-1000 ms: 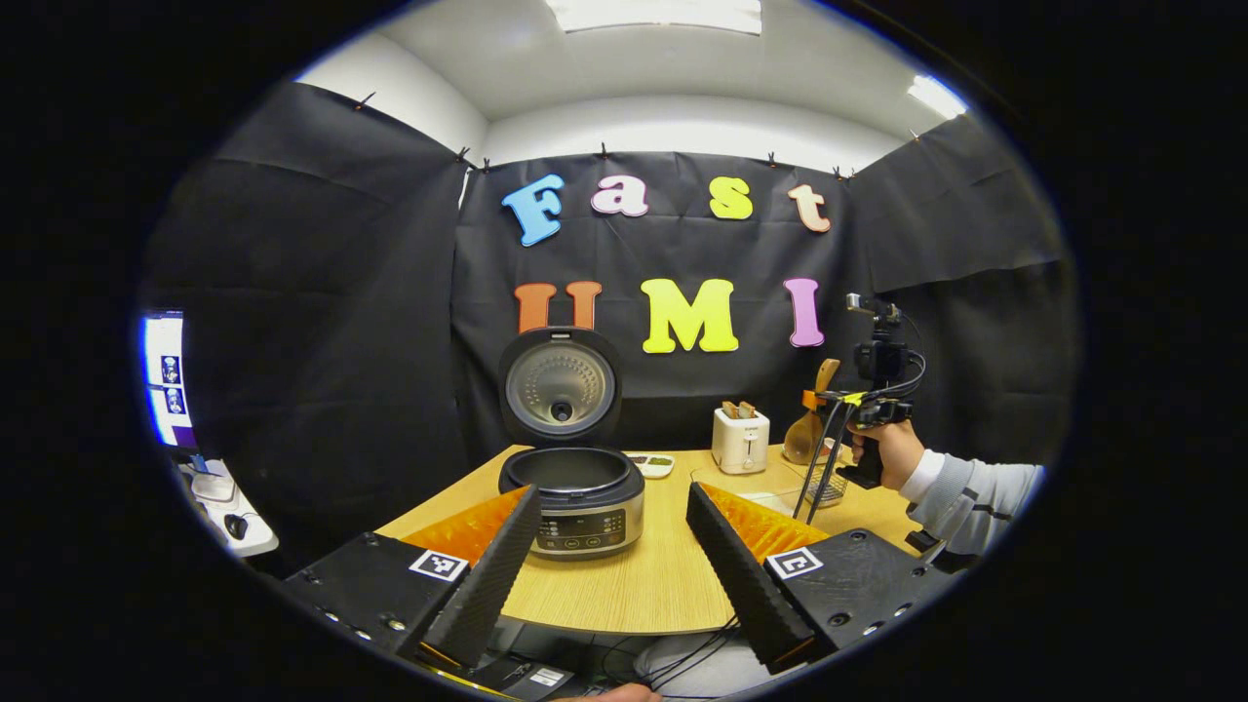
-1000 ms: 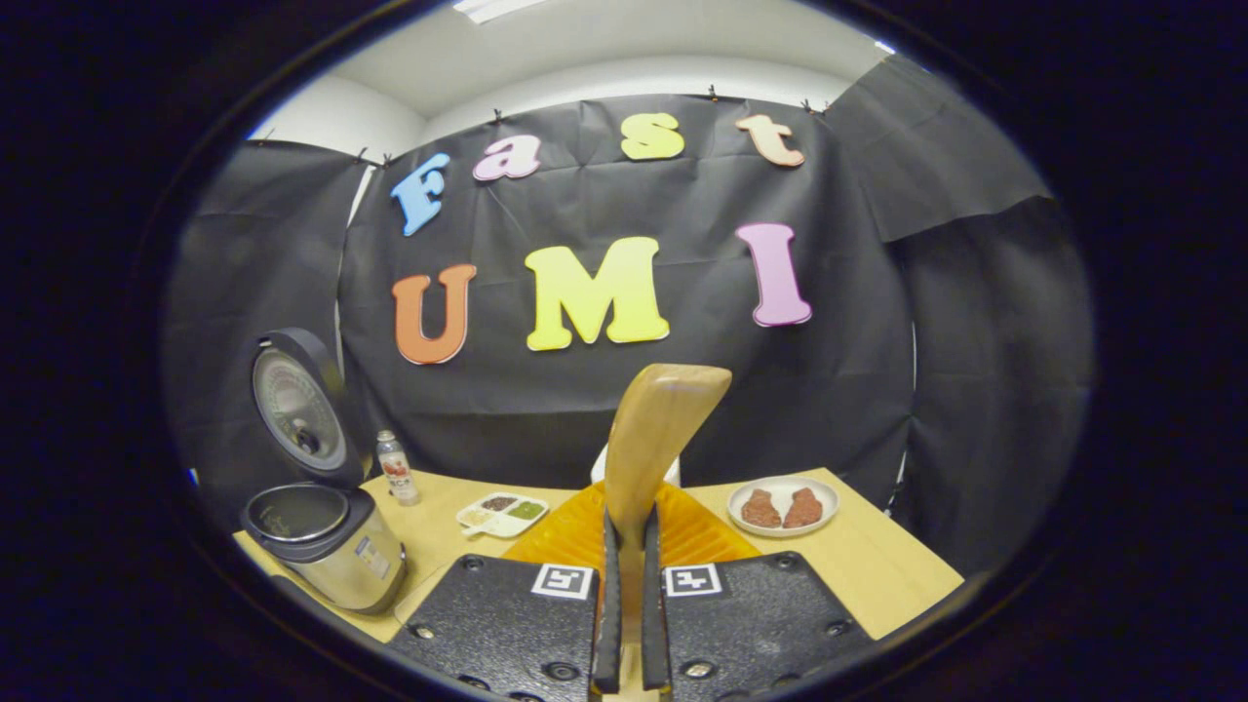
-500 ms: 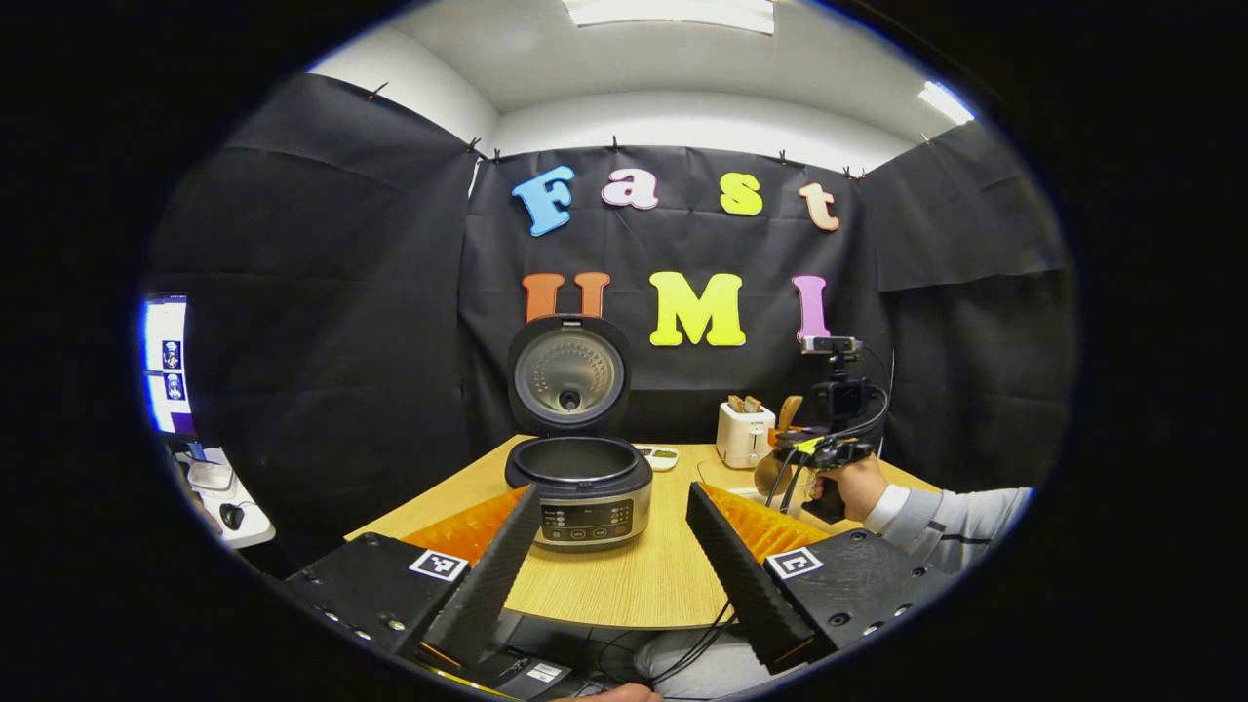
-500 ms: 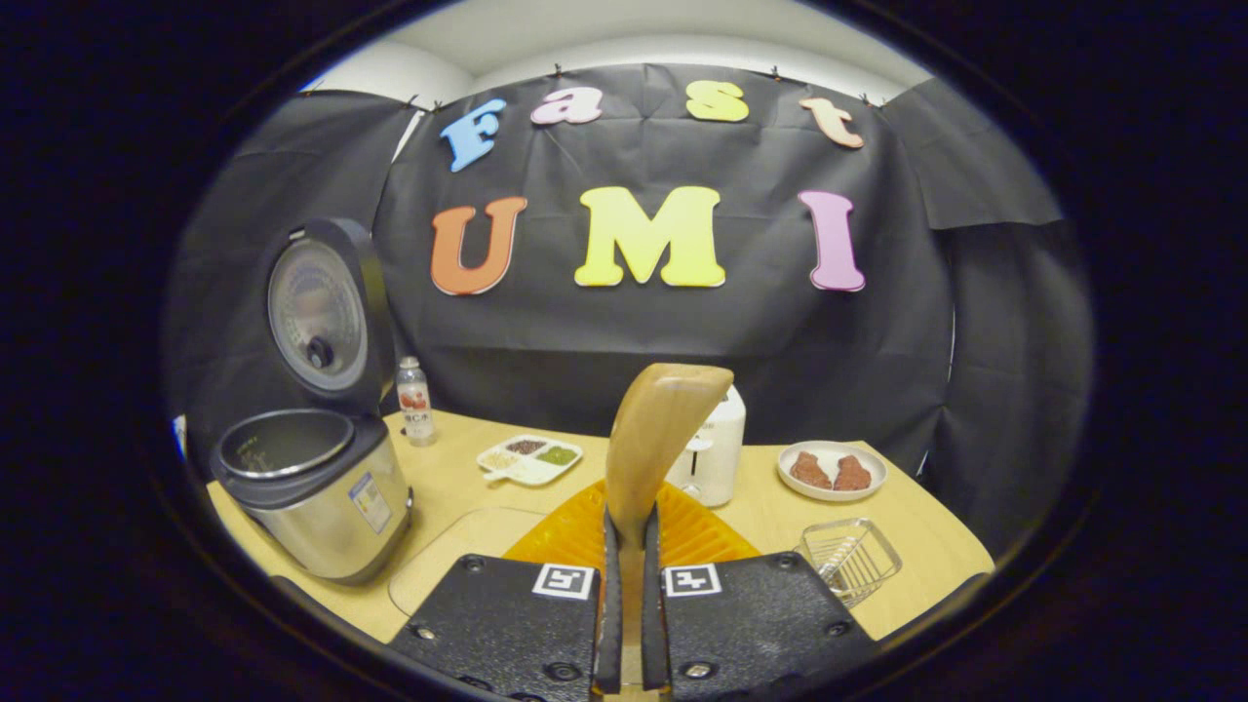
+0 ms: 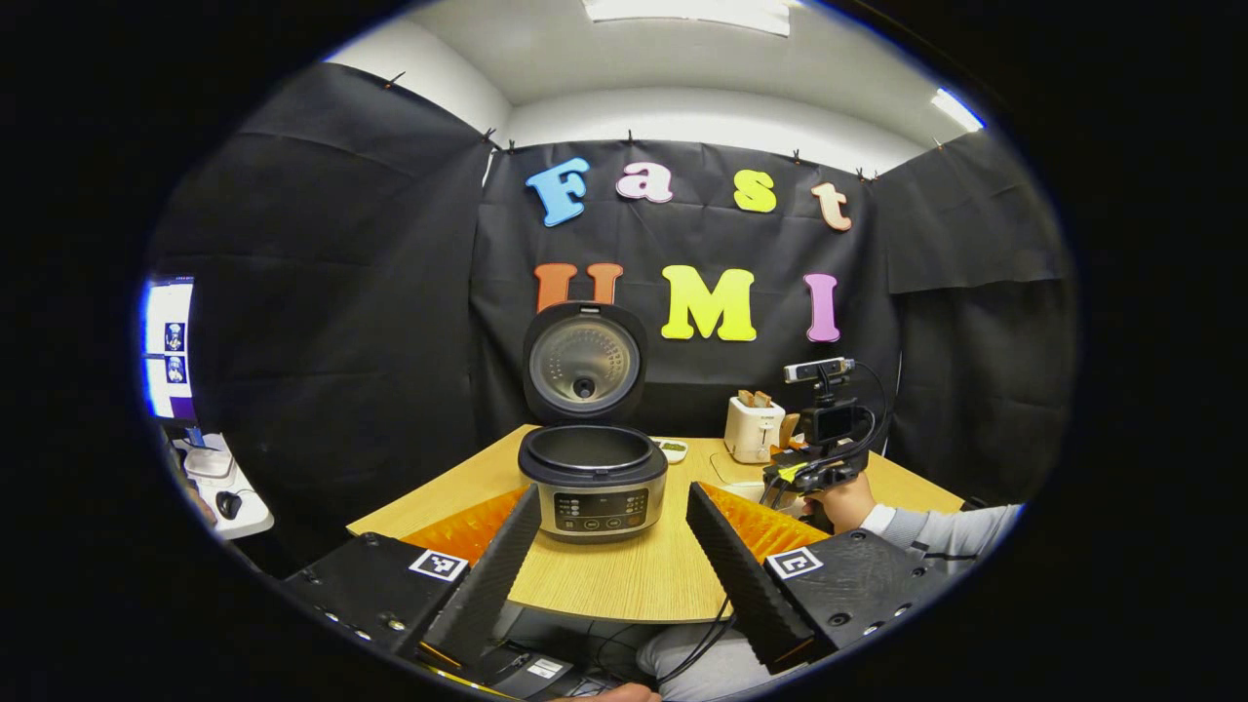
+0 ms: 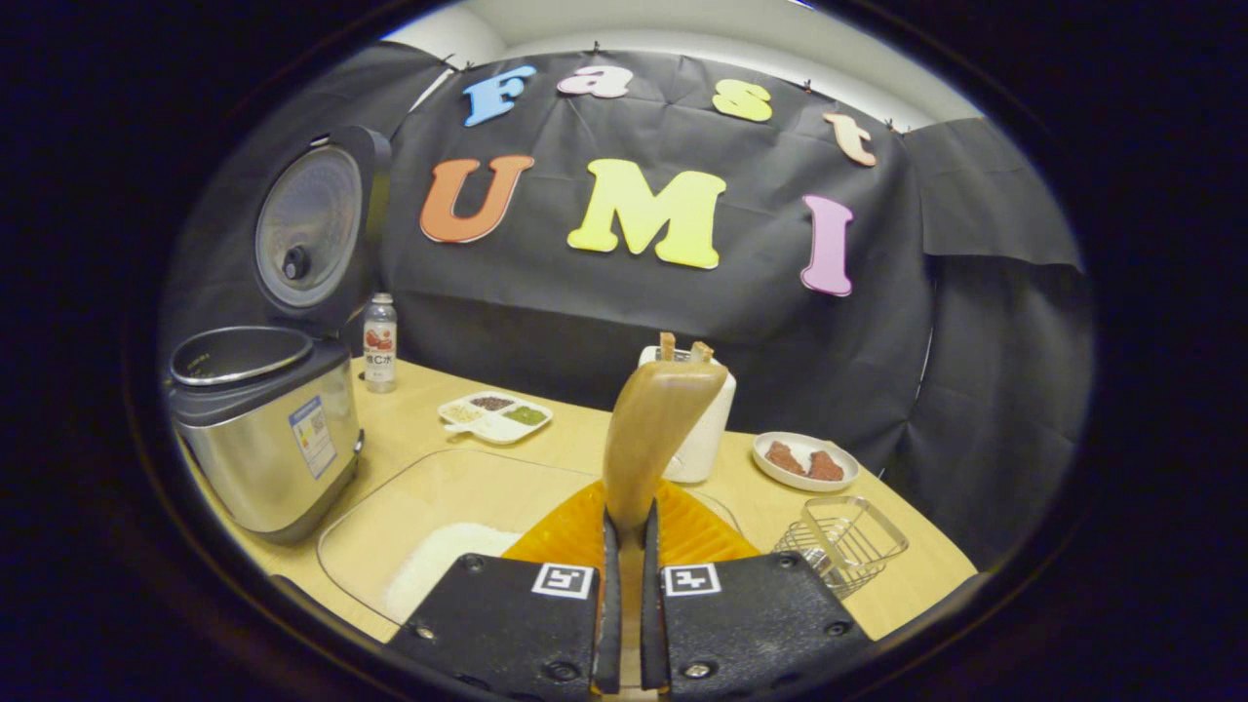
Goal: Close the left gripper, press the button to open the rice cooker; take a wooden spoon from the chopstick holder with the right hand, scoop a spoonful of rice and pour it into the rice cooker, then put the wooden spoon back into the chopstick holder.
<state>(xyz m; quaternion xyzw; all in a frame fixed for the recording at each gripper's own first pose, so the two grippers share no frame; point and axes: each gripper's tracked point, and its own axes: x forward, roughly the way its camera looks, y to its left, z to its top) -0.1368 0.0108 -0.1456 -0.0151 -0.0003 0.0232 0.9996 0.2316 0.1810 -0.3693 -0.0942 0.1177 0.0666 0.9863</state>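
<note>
Spoon (image 6: 651, 429): pale wood, smooth rounded end standing up from right gripper (image 6: 624, 624), both fingers pressed on its shaft. It hangs above near edge of clear tray (image 6: 429, 492) with white rice (image 6: 439, 565) in near corner. Cooker (image 6: 258, 429) at left of table (image 6: 575, 448), lid up, steel body, dark rim, side label too small to read. Wire holder (image 6: 843, 541) at right, near plate (image 6: 804, 461). Bottle (image 6: 379, 343) label unreadable. Left gripper (image 5: 609, 561) fingers spread wide, holding nothing, near cooker front.
</note>
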